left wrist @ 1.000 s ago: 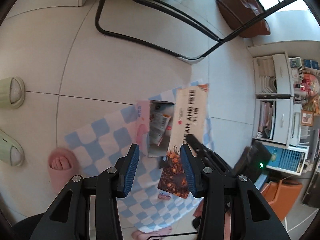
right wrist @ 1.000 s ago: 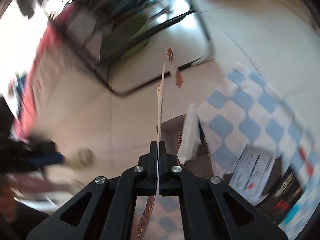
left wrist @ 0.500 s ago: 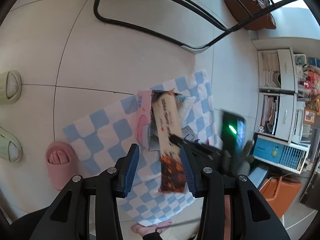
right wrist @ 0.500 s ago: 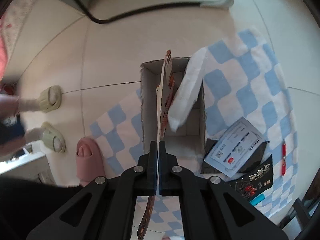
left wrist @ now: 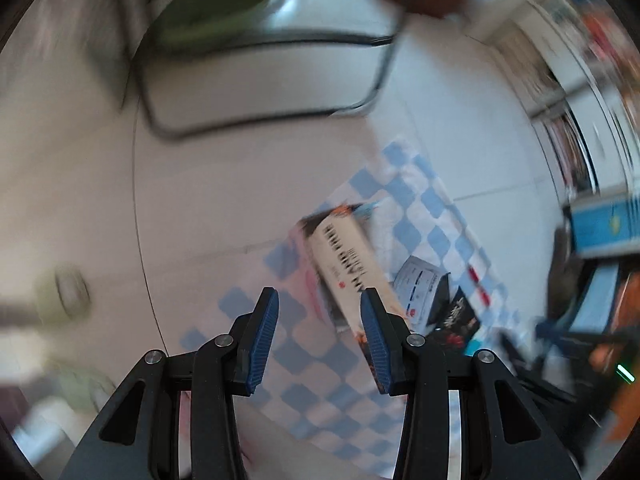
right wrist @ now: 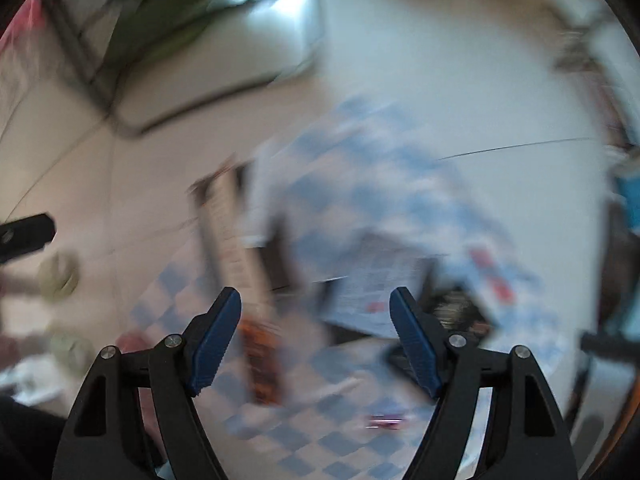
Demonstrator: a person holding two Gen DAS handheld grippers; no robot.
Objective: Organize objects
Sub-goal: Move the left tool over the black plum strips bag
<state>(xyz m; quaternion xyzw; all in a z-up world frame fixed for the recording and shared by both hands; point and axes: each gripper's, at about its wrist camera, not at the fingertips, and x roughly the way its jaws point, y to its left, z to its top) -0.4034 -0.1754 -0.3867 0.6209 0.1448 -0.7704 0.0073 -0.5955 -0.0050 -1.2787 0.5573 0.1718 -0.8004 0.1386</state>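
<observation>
Your right gripper [right wrist: 314, 342] is opening its jaws at this moment, and nothing is between them: the long flat snack packet [right wrist: 236, 256] now lies apart from them, leaning over the cardboard box [left wrist: 320, 280] on the blue-checked cloth [left wrist: 436, 236] on the floor. Your left gripper [left wrist: 316, 336] has its jaws at a middle width and holds nothing.

In the left wrist view the packet [left wrist: 352, 264] rests slanted across the box opening; whether it has gone inside or only lies on the rim, I cannot tell (both views are much blurred).

The step in hand, as I judge it, is the release of this packet. To do it well, keep the right jaws wide and draw them straight up and away, so the pads do not catch the thin edge and pull it out. Slow the hands so the cameras become sharp, then check that the packet sits properly in the box.

What is left lies beside the box on the cloth: a white printed leaflet [left wrist: 420, 292], a dark packet [left wrist: 456, 320] and a small red pen [left wrist: 478, 284]. For the flat leaflet, come at an edge with narrow jaws.
</observation>
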